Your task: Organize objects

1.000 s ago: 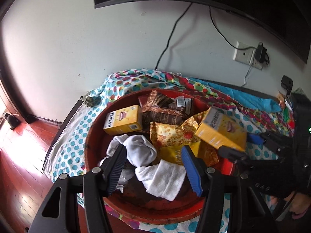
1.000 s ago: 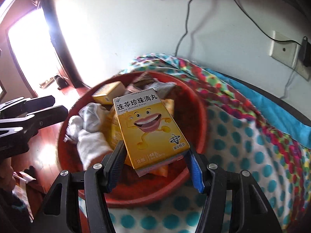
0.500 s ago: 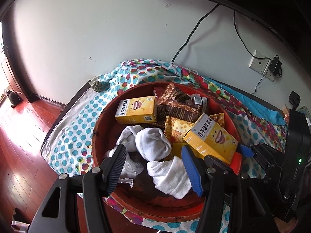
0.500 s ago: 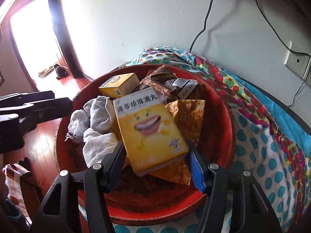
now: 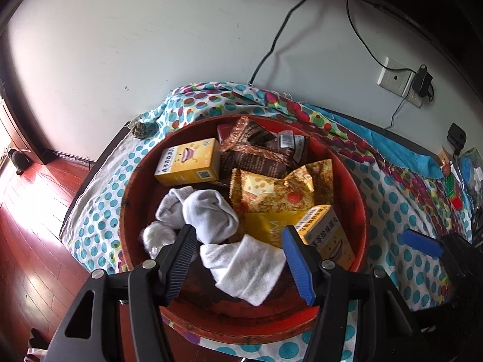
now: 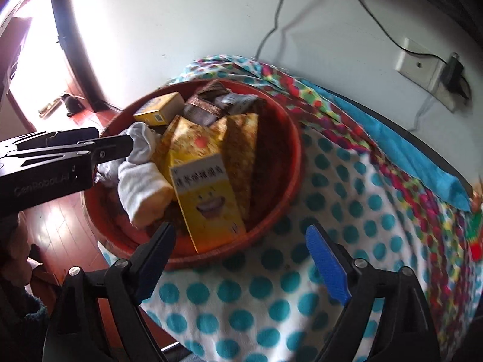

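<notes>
Right wrist: right hand-held gripper released, empty; yellow box in red basin; left hand-held gripper released.

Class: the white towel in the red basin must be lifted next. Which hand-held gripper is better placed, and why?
Left. The left hand-held gripper is open directly over the white towel inside the red basin; the right hand-held gripper is outside the rim.
</notes>
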Available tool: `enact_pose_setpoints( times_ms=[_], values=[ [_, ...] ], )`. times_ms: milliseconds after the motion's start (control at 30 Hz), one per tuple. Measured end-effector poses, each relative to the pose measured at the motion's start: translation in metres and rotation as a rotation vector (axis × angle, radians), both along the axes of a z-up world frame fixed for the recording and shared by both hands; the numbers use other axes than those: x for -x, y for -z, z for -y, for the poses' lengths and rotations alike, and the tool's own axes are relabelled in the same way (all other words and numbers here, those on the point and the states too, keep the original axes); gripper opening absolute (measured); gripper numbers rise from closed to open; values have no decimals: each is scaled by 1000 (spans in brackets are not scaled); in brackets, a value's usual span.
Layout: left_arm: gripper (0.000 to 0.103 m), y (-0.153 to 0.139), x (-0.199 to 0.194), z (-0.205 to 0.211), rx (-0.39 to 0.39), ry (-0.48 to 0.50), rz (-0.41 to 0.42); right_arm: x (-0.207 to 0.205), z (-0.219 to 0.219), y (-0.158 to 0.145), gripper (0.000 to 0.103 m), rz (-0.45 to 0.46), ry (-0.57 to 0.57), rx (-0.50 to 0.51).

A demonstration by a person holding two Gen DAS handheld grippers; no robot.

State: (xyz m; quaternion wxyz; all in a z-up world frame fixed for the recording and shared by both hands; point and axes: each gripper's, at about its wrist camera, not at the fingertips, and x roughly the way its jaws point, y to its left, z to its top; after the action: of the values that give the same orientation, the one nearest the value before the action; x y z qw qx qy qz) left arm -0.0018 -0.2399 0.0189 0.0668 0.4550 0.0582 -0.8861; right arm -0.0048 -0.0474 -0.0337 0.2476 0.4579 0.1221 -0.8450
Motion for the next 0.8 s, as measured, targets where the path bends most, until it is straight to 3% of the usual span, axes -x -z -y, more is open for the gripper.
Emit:
enact_pose_setpoints(
  times_ms=[267,567,800],
  values=[
    [61,7,5,-22,22,-6,59,-9,-22,-7,92,23,46,-24],
    [63,18,8,-11,-79,-53,96,-12,-24,6,92,60,54,-44],
    [64,11,5,-26,21,4,46,-8,-13,12,92,67,60,-82]
  ],
)
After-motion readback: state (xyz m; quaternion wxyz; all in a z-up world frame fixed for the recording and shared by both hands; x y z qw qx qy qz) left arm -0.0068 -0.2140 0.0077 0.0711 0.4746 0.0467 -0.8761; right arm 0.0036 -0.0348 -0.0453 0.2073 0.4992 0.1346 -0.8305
